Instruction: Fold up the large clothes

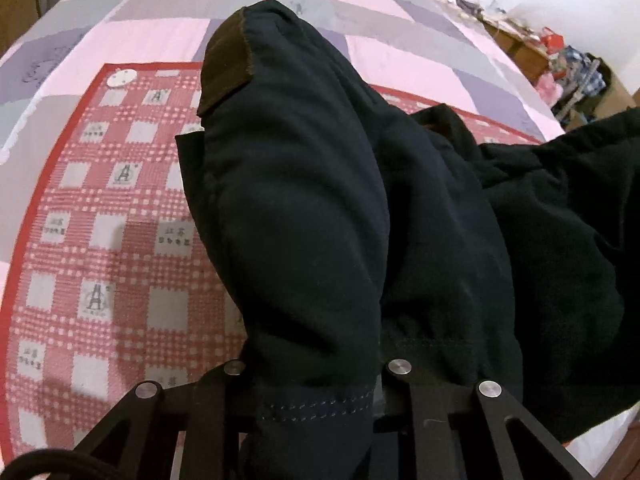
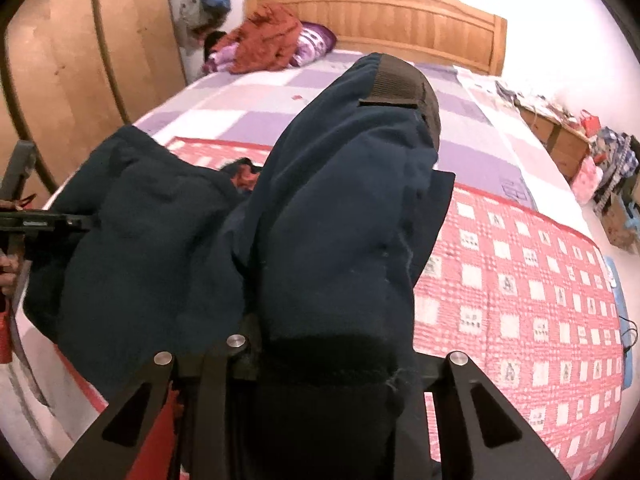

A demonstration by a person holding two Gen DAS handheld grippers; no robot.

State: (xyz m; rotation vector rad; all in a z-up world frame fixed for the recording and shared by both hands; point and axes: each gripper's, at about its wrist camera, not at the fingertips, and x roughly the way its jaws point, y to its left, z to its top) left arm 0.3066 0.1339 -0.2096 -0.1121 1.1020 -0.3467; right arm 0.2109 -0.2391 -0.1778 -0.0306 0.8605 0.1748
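A dark navy padded jacket (image 1: 360, 208) lies bunched over the red checked blanket (image 1: 100, 200) on the bed. My left gripper (image 1: 316, 396) is shut on one sleeve's stitched edge; the sleeve runs forward to a brown cuff patch (image 1: 224, 76). My right gripper (image 2: 332, 360) is shut on the other sleeve (image 2: 340, 220), which ends in a dark hook-and-loop cuff tab (image 2: 396, 92). The fingertips of both are hidden by fabric. The jacket body (image 2: 132, 232) heaps to the left in the right wrist view, where the other gripper's frame (image 2: 36, 222) shows at the left edge.
The bed has a pink and lilac checked sheet (image 1: 280, 8) and a wooden headboard (image 2: 384, 12). An orange garment and purple pillow (image 2: 272, 40) lie by the headboard. A wooden wardrobe (image 2: 80, 72) stands left. Cluttered boxes and bags (image 2: 600, 160) line the right wall.
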